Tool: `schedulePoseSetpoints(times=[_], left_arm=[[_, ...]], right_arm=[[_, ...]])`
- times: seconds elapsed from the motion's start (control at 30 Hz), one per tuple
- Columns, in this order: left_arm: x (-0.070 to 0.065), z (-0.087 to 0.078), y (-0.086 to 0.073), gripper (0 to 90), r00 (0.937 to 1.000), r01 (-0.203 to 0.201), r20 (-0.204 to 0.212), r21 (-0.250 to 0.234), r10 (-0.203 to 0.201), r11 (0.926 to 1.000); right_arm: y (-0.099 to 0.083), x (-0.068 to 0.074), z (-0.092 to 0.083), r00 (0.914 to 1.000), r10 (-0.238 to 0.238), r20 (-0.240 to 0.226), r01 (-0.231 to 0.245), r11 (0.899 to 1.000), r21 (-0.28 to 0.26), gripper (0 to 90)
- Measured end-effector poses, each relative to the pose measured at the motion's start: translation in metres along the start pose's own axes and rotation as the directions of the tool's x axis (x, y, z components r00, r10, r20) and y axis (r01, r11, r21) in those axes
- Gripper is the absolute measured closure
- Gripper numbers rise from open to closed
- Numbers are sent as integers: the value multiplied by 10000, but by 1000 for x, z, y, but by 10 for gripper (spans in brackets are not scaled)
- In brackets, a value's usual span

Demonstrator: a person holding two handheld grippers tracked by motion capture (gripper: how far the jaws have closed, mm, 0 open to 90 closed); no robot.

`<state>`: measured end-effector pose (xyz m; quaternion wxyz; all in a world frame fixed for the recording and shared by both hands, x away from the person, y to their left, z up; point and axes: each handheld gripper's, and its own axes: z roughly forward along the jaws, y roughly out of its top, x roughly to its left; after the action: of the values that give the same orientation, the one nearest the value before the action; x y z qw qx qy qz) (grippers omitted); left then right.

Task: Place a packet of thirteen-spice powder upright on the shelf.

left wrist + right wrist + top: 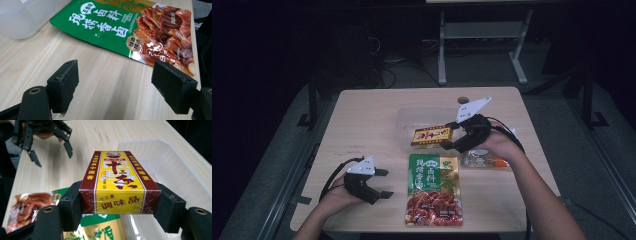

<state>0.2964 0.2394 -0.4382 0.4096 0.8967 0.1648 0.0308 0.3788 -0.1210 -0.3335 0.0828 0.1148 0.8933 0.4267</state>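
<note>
Near the table's [362, 107] far edge, our right gripper [456, 141] squeezes the yellow box [431, 136] by its long sides, over the clear tub [404, 117]. It seems stiff, light, maybe slippery. Our left gripper [382, 183] is open, holding nothing.

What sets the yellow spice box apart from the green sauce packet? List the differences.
The spice box is a rigid yellow-and-maroon carton; the sauce packet is a flat green pouch. The box is clamped in the right tongs by the clear tub; the packet lies untouched on the table. Both carry Chinese print.
</note>
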Motion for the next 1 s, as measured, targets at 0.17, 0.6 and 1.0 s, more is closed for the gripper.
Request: schedulePoseSetpoints(times=[0.17,0.6,1.0], left_arm=[[0,-1,0,215,10000,77,51,-18,-76,10000],[1,-2,0,217,9999,95,140,-151,-93,9998],[1,-3,-1,217,9994,169,291,-314,-160,9994]], right_arm=[[14,-9,7,10000,-6,21,5,9998,198,318],[40,-41,30,9988,-466,113,456,9962,739,318],[47,-56,60,9984,-562,50,552,9915,1177,317]])
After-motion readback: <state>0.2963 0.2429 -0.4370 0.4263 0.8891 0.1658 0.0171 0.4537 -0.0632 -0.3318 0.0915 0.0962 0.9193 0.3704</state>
